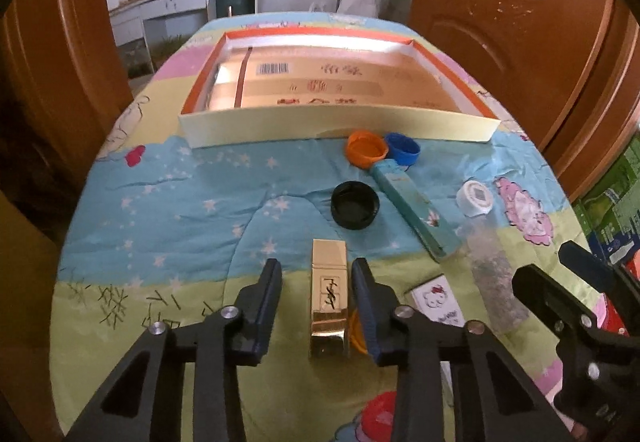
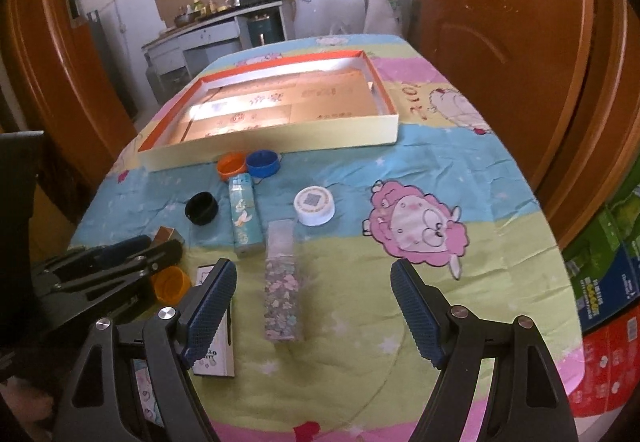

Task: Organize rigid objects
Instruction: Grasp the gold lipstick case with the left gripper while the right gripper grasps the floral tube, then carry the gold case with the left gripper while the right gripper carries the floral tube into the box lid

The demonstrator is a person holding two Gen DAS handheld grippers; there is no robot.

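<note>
In the left wrist view, the left gripper [image 1: 316, 284] straddled a gold box [image 1: 328, 296], its jaws spread, the right one almost at the box's side and nothing clamped. The box lay on the tablecloth [image 1: 180, 202], well short of the open tray [image 1: 340, 126]. It looked stiff, light and glossy, likely slippery; the long flat sides seemed the best hold. A black scrawl on its label was unreadable. The tray's floor showed a barcode and blurred characters.

In the right wrist view, the right gripper [image 2: 314, 298] hung wide open around a clear floral-patterned box [image 2: 282, 282], nearer than the tray [image 2: 280, 140]. A white cap [image 2: 315, 205] carried a QR code.
</note>
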